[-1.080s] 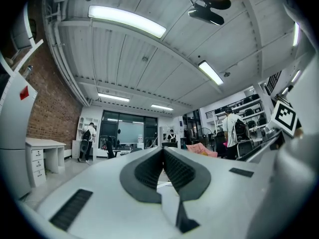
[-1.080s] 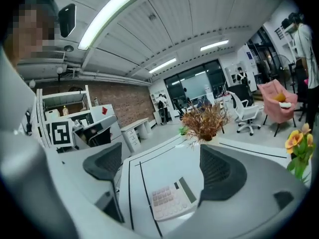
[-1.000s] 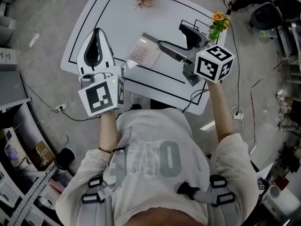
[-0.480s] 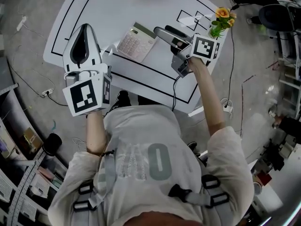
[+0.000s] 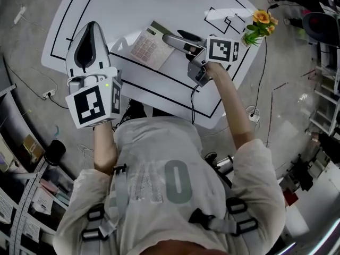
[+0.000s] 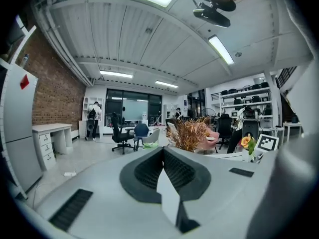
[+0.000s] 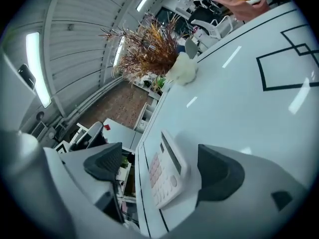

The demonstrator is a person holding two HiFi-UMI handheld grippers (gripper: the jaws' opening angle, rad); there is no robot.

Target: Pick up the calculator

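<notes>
1. The calculator (image 5: 149, 47) lies flat on the white desk (image 5: 159, 7), near its front left part, keys up.
2. The right tool (image 5: 171, 35) points at the calculator's right edge with its jaws wide apart. In the right gripper view the calculator (image 7: 164, 176) sits framed between them, ungripped.
3. The left tool (image 5: 91, 31) is held up over the desk's left side, jaws pressed together with nothing in them (its own view looks level across the room).
4. An orange flower (image 5: 260, 24) stands at the desk's right corner.
</notes>
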